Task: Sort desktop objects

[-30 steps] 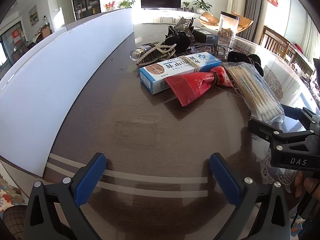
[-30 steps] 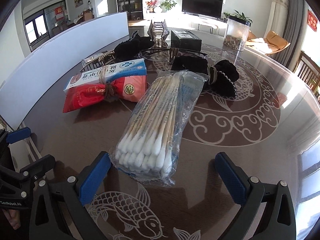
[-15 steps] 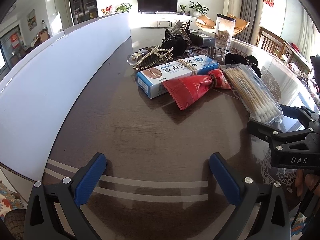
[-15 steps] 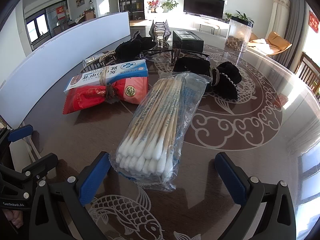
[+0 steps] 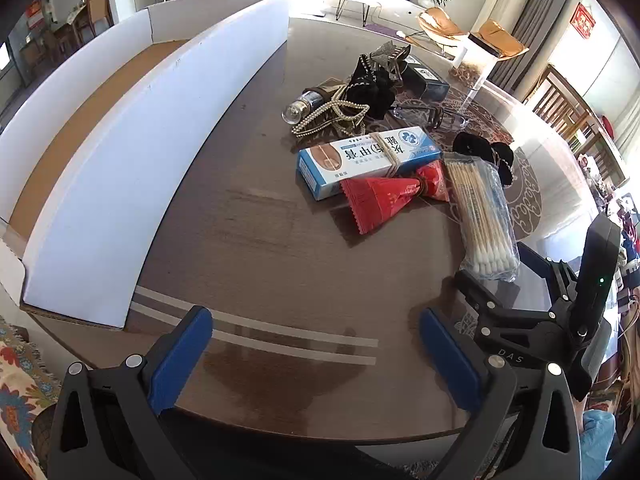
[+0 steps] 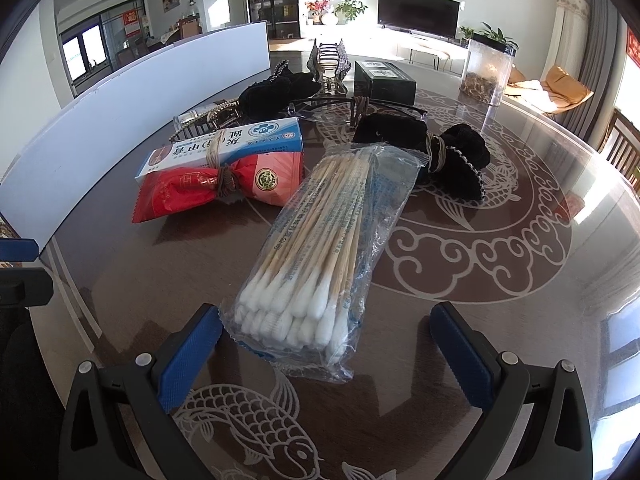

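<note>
Risk no. 1 sits far left: long white cardboard box w/ brown floor (image 5: 100, 152) lies along the table edge, its corner at the rim, so a shove could tip it off. My left gripper (image 5: 316, 356) hangs wide, empty, over bare dark wood table (image 5: 248, 248), well apart from the pile.

Next right, blue-and-white carton tied w/ twine to a red foil packet (image 6: 220, 168): bundled pair, so pinching one end may swing the other into its neighbours. Behind it, pearl bead chain (image 5: 332, 116) and black velvet scrunchie (image 5: 372, 88) are tangled; a grab there prob drags several things.

Right of that, clear plastic bag of wooden cotton swabs (image 6: 320, 256) lies w/ its tip end between the pads of my right gripper (image 6: 326, 352), spread wide, not touching as far as I can tell. Film is slick and loose; I judge a shallow pinch catches only the plastic and the sticks sag or slip. Glossy glass top w/ fish pattern helps it slide away on contact.
</note>
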{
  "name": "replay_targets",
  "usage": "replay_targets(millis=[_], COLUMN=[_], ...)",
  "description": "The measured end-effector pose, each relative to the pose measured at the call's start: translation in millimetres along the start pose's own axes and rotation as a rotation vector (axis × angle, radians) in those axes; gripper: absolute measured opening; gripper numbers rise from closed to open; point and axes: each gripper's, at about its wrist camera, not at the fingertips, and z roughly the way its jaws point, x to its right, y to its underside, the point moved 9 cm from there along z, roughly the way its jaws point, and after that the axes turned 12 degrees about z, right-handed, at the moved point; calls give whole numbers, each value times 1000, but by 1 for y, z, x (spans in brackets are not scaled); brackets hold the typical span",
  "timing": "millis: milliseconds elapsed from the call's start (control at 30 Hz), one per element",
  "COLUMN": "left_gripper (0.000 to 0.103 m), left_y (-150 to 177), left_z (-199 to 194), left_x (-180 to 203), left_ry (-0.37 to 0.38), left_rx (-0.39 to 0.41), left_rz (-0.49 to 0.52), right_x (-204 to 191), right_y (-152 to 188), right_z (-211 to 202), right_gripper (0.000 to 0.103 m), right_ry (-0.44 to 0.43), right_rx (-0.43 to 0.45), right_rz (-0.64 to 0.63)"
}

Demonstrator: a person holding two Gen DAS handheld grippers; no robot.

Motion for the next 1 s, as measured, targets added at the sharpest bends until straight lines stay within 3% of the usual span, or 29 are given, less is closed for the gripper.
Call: replay_targets(millis=[100, 300, 333, 400, 600, 767, 900, 1000], left_gripper=[103, 103, 103, 103, 103, 103, 103, 103], left_y=[-6, 0, -5, -12, -45, -73, -86, -87], left_z=[10, 63, 64, 71, 85, 98, 102, 102], left_x=[-3, -1, 1, 9, 29, 18, 9, 7], left_ry=[-15, -31, -77, -97, -79, -104, -137, -132], left_rx=[-7, -92, -61, -61, 27, 40, 141, 152], left_rz=[-15, 1, 49, 101, 167, 119, 92, 97], right_x=[0, -1, 0, 0, 1, 4, 4, 3], right_y=[0, 0, -1, -1, -3, -26, -43, -46], right_z=[1, 2, 1, 2, 3, 20, 33, 36], right_gripper=[103, 103, 103, 103, 103, 103, 103, 103], right_ry=[3, 6, 6, 6, 16, 32, 46, 51], right_rx=[1, 3, 3, 3, -2, -15, -13, -11], right_rz=[-2, -4, -4, -4, 2, 14, 32, 34])
